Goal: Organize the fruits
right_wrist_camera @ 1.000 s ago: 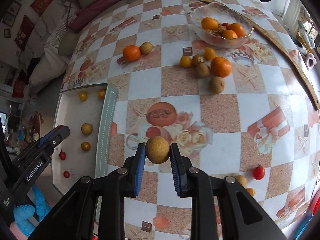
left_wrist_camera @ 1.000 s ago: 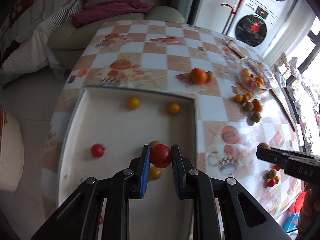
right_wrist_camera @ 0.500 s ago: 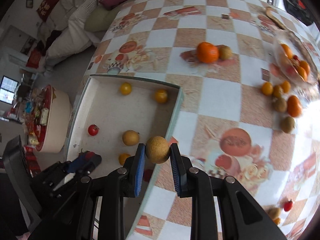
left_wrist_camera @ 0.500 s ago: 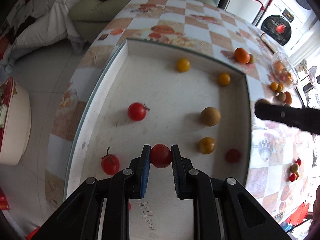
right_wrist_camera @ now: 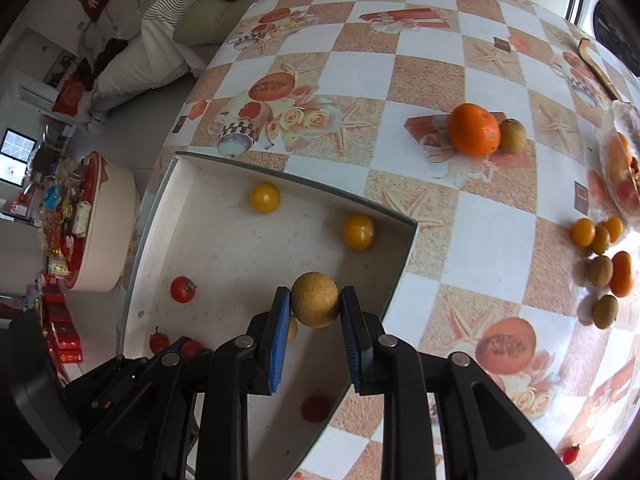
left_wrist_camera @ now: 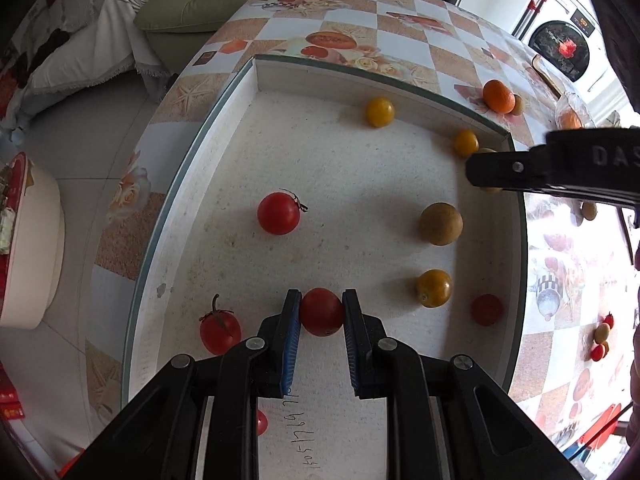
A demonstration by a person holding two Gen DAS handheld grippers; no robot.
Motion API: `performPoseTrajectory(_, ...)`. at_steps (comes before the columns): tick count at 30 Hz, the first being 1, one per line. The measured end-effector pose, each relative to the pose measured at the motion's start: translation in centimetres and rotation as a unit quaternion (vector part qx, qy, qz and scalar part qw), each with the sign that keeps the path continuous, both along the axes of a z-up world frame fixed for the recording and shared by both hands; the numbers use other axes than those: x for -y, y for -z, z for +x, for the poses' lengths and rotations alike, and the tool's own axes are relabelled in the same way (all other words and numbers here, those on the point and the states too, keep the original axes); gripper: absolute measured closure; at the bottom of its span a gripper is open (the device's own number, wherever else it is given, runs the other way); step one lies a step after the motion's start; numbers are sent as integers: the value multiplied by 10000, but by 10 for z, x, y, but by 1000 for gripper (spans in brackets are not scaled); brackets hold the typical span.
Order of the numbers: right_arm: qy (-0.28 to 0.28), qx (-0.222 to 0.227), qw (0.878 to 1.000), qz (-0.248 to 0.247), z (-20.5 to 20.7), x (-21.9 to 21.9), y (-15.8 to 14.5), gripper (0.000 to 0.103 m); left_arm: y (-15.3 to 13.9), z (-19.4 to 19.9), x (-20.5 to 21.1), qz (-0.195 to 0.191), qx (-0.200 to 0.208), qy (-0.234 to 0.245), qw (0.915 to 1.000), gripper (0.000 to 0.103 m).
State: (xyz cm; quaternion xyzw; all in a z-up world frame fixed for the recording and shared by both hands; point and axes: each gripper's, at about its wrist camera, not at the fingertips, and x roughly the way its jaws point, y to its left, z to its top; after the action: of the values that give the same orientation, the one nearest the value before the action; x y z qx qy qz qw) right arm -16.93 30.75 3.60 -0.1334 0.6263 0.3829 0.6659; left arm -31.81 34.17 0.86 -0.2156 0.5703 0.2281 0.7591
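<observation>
My left gripper (left_wrist_camera: 321,312) is shut on a red cherry tomato (left_wrist_camera: 321,313), low over the floor of the white tray (left_wrist_camera: 224,132). Loose in the tray lie a red tomato (left_wrist_camera: 278,213), a stemmed red tomato (left_wrist_camera: 220,330), a brown longan (left_wrist_camera: 440,224) and yellow tomatoes (left_wrist_camera: 379,112). My right gripper (right_wrist_camera: 315,304) is shut on a tan longan (right_wrist_camera: 315,300), hanging over the tray's right side near its wall (right_wrist_camera: 400,264). The right gripper's dark finger (left_wrist_camera: 552,170) crosses the left wrist view at the tray's far right corner.
On the checkered tablecloth lie an orange (right_wrist_camera: 474,129) with a longan (right_wrist_camera: 512,136) beside it, a cluster of small fruits (right_wrist_camera: 600,256) and a glass bowl (right_wrist_camera: 622,168) at the right edge. A green sofa (left_wrist_camera: 188,12) and a round stool (right_wrist_camera: 100,224) stand past the table's left edge.
The left gripper has sunk with its tomato toward the tray floor. The right gripper has carried the longan leftward from over the tablecloth to over the tray.
</observation>
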Motion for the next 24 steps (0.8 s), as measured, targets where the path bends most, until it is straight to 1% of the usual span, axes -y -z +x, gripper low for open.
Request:
performPoseTrajectory(7,-49,4,9999,-149,2,-8,15,76,0,1,7,232,-6,140,9996,81)
performPoseTrajectory(10,-93,-69,9997,-208,2,-11,23,76,1,3,9,336,-41,229,9992,80)
performPoseTrajectory(12,-144,-25,9996,-243,1,-13,24,75,1,3,8,333,-41,237,9992,80)
performPoseTrajectory(13,-184,-11,9995,-257,0,-14,24,75,0,2,8,313,-41,228,9992,67)
performPoseTrajectory(14,-206,-45,9995,-244,-1,-15,25,75,0,1,7,304,-49,212,9993,37)
performPoseTrajectory(15,-211,-100,9994,-237,-1,-15,25,75,-1,0,7,360,-33,182,9992,28)
performPoseTrajectory(16,-210,-102,9995,-232,-1,-14,24,75,-6,-2,9,508,59,165,9986,26)
performPoseTrajectory(17,-220,-87,9995,-216,-2,-13,22,73,-9,-2,10,551,113,204,9982,26)
performPoseTrajectory(19,-216,-64,9996,-142,-3,-8,15,62,-10,-2,12,534,100,278,9981,26)
performPoseTrajectory(20,-214,-72,9997,-82,-4,-6,11,59,-10,-3,12,501,62,279,9983,26)
performPoseTrajectory(22,-175,7,9998,-52,-6,-1,1,40,-10,-3,12,369,14,266,9990,26)
performPoseTrajectory(23,-143,18,9999,21,-8,3,-5,37,-11,-5,11,315,20,220,9993,26)
performPoseTrajectory(24,-103,9,9999,54,-10,6,-10,31,-13,-7,10,284,42,187,9994,25)
